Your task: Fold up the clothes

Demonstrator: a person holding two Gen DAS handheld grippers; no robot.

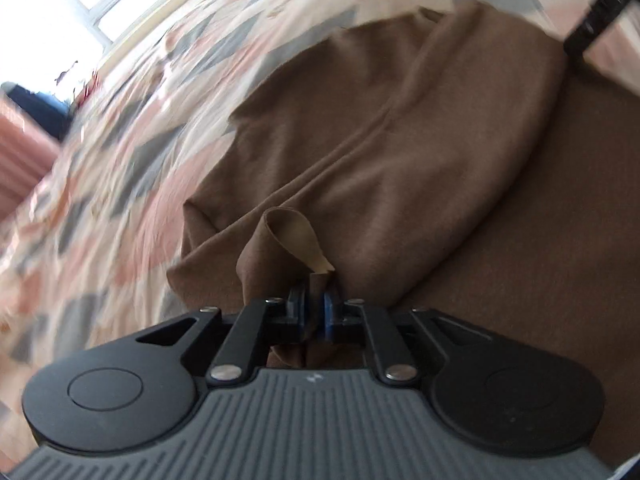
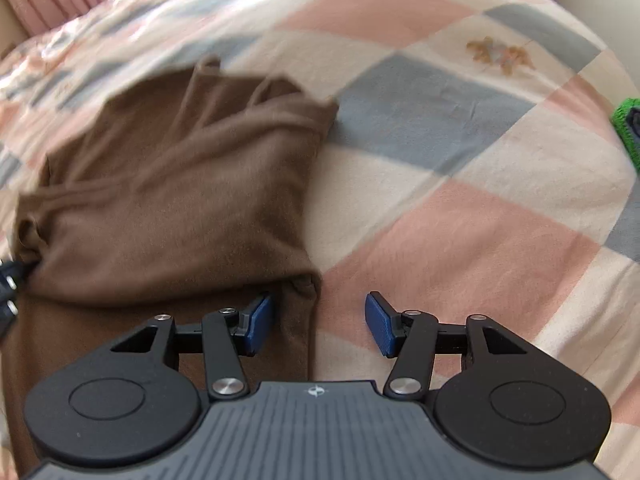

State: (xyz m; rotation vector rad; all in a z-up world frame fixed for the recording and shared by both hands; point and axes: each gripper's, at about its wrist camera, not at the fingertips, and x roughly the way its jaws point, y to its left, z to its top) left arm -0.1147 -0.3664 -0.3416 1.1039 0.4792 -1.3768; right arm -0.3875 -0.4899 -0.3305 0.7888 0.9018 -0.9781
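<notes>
Left gripper [image 1: 314, 312] pinched the brown garment's [image 1: 400, 152] edge to fold it; right gripper [image 2: 318, 326] gaped empty beside the garment, on the bed [image 2: 460, 200].

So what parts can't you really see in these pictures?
- Left wrist view: what kind of garment the brown cloth is; it is bunched, and the left tool covers its pinched edge.
- Left wrist view: the checked blanket, smeared by motion blur.
- Right wrist view: the green thing, cut off by the right edge.
</notes>
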